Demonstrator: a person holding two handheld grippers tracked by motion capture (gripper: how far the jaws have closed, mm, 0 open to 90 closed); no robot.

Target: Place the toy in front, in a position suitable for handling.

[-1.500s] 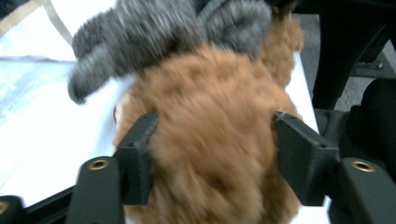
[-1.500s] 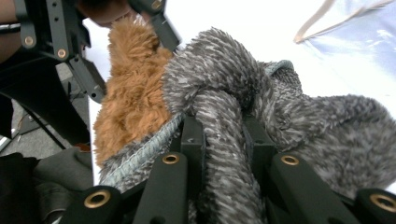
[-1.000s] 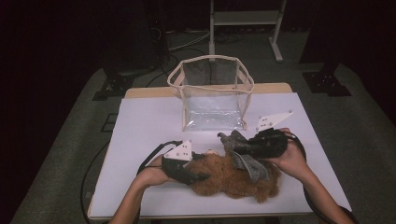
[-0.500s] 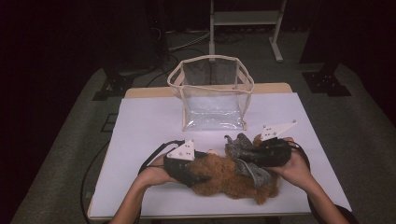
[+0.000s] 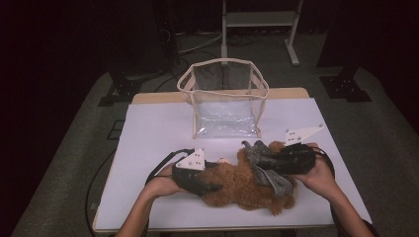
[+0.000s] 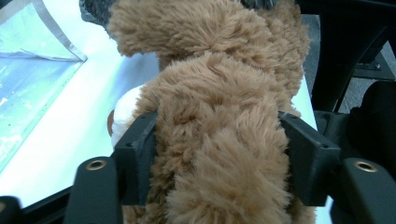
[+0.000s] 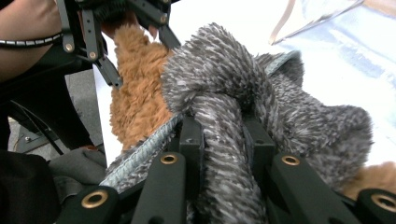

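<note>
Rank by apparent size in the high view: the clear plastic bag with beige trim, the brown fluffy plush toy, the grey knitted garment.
1. Clear plastic bag with beige trim, largest, although it stands farther from the camera.
2. Brown fluffy plush toy.
3. Grey knitted garment, smallest; the right tongs hide part of it.

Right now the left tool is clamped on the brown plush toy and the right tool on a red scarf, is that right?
Not quite. The right tool grips a grey knitted scarf, not a red one, as the right gripper view shows. The left tool does have the brown plush toy between its jaws.
</note>
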